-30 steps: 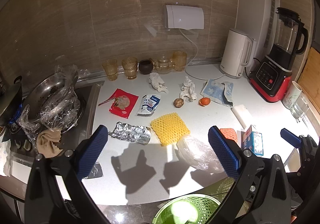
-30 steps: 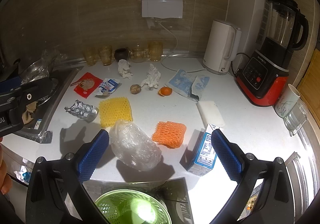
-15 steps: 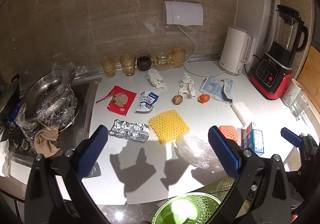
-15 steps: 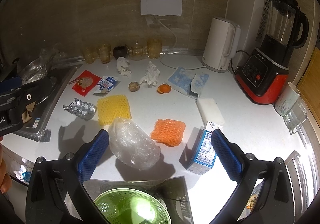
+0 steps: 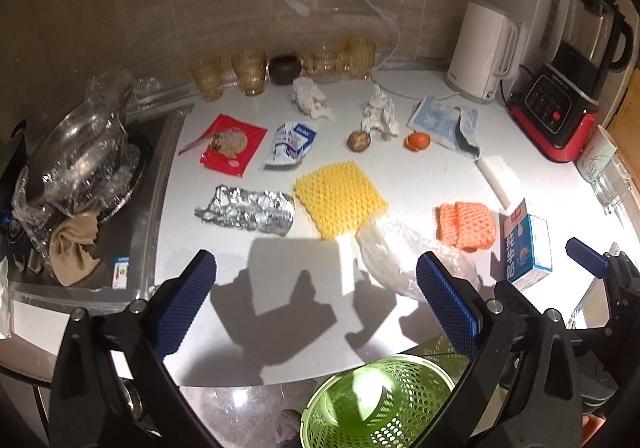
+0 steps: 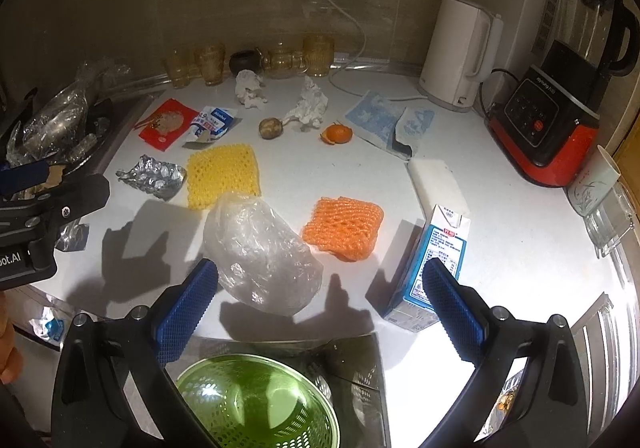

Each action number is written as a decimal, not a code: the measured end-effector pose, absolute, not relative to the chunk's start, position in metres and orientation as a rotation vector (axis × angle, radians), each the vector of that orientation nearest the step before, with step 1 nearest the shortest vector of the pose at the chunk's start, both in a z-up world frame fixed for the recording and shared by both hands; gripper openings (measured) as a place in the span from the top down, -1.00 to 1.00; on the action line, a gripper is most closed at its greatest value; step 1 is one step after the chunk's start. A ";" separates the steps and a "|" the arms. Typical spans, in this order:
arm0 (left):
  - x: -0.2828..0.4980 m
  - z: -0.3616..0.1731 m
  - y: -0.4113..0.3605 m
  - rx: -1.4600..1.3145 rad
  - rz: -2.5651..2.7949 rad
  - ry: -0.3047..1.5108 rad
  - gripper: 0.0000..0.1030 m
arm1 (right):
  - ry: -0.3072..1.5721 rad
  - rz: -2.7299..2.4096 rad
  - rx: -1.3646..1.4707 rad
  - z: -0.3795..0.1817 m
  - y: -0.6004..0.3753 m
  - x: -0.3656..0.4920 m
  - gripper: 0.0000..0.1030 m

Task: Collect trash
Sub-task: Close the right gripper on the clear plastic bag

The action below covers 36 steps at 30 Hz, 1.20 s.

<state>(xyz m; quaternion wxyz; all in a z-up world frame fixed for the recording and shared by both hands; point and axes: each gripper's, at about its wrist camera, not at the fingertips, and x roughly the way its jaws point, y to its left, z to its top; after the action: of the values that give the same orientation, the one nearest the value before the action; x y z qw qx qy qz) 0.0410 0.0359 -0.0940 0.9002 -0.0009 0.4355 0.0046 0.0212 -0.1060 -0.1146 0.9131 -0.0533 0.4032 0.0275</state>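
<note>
Beige wall tiles back your white table (image 5: 280, 288), which carries everything here, with a steel sink (image 5: 132, 224) sunk into its left end. Along the right side you have a red blender (image 6: 560, 103) and a white kettle (image 6: 460, 55), both standing upright near the wall. Below the table's near edge sits your green basket (image 6: 256, 404), open-topped and perforated.

Your left hand-held gripper (image 5: 316, 304) hangs over the table's near edge with its blue pads spread wide and nothing between them. Your right hand-held gripper (image 6: 320, 306) is likewise wide open and empty, hovering just above the near edge.

The trash lies scattered across the table. Closest to you is a crumpled clear plastic bag (image 6: 260, 252), sitting between the right gripper's pads in that view but not touched by them. A blue and white milk carton (image 6: 436, 260) stands upright just to its right. An orange foam net (image 6: 344, 228) lies between the bag and the carton, a little farther back. A yellow foam net (image 6: 222, 175) lies flat beyond the bag, with a wad of foil (image 6: 154, 175) just beside it on the left. Farther back you can see a red packet (image 5: 232, 145) and a small blue and white pouch (image 5: 292, 141) side by side. Two crumpled tissues (image 5: 310, 99) lie near the wall, well apart from each other, and an orange peel (image 6: 336, 133) rests beyond the orange net.
</note>
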 end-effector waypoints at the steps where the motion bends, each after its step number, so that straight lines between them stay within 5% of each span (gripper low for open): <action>1: 0.042 -0.099 0.035 -0.004 0.013 0.915 -0.86 | 0.836 0.058 -0.113 -0.117 -0.107 0.023 -0.96; 22: 0.043 -0.151 0.036 -0.042 0.009 1.040 -0.86 | 0.907 0.131 -0.059 -0.145 -0.147 0.048 -0.96; 36: 0.044 -0.148 0.057 -0.032 0.042 1.026 -0.85 | 0.931 0.361 -0.235 -0.164 -0.073 0.053 -0.96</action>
<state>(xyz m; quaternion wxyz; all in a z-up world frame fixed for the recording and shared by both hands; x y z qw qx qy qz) 0.0437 0.0570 -0.1477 0.8709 -0.0151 0.4908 0.0202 0.0528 -0.0728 -0.1641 0.8713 -0.1126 0.4454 0.1728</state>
